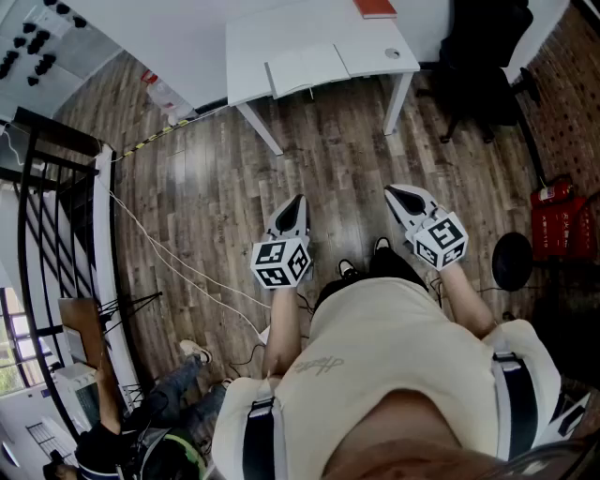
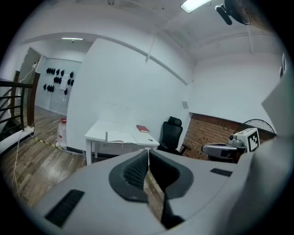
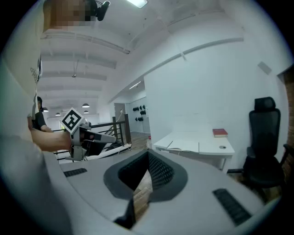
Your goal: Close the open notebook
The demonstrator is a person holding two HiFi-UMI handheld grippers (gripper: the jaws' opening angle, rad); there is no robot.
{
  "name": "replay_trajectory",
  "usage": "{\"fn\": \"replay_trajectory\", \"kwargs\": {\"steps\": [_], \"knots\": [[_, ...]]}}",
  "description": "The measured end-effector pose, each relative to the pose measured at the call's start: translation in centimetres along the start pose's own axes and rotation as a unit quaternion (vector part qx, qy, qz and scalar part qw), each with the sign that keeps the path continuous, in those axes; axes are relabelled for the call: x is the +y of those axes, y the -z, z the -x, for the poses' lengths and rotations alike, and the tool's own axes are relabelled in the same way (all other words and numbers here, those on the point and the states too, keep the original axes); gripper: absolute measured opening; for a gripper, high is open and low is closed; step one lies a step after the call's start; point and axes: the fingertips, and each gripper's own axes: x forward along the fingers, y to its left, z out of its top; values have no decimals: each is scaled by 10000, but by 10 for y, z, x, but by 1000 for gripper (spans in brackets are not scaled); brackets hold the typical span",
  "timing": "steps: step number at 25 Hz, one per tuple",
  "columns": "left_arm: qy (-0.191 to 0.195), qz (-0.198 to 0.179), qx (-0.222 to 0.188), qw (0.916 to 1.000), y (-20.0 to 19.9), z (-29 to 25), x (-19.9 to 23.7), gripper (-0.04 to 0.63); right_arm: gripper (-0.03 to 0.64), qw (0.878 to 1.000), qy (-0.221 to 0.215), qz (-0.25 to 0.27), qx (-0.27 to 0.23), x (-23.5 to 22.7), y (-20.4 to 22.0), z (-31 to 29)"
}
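The notebook [image 1: 307,67] lies open on the white counter [image 1: 281,23], at its near edge, far from the person. A red book [image 1: 375,8] lies at the far side of the same counter, and a black chair [image 1: 478,56] stands at the right. Both grippers are well apart from the notebook, over the wooden floor [image 1: 216,187].

The left gripper [image 1: 300,199] has its jaws pressed together with nothing between them. The right gripper [image 1: 392,192] is the same: its jaws meet at the tip and hold nothing.

I judge that the step in hand is the approach, so nothing of the closing is done yet. To do it well, the person should first come close to the near edge of the counter. Then one gripper should spread its jaws and take the outer edge of one half of the notebook. The other gripper can press on the other half, so that the notebook does not slide. The lifted half should go over the spine in one slow arc.

I can read no writing. The cubes on the grippers carry only black and white square markers. The shirt [image 1: 375,337] has a small script print, but it is too small to read.
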Motion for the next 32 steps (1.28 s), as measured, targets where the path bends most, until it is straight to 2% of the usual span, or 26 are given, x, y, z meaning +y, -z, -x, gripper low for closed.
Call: {"fn": "replay_trajectory", "kwargs": {"steps": [8, 14, 19, 26, 32], "knots": [[11, -211, -49, 9998, -10, -4, 2, 23, 8, 9997, 155, 134, -101, -17, -10, 6], [26, -167, -40, 9998, -14, -7, 12, 23, 8, 9992, 260, -77, -302, -19, -20, 0], [57, -93, 142, 9998, -5, -21, 17, 23, 8, 9993, 324, -129, -111, -27, -11, -3], [51, -95, 268, 9996, -17, -67, 26, 23, 8, 9995, 192, -225, -52, -60, -11, -32], [61, -407, 304, 9987, -55, -119, 27, 23, 8, 9993, -31, -237, -283, -103, -37, -80]]}}
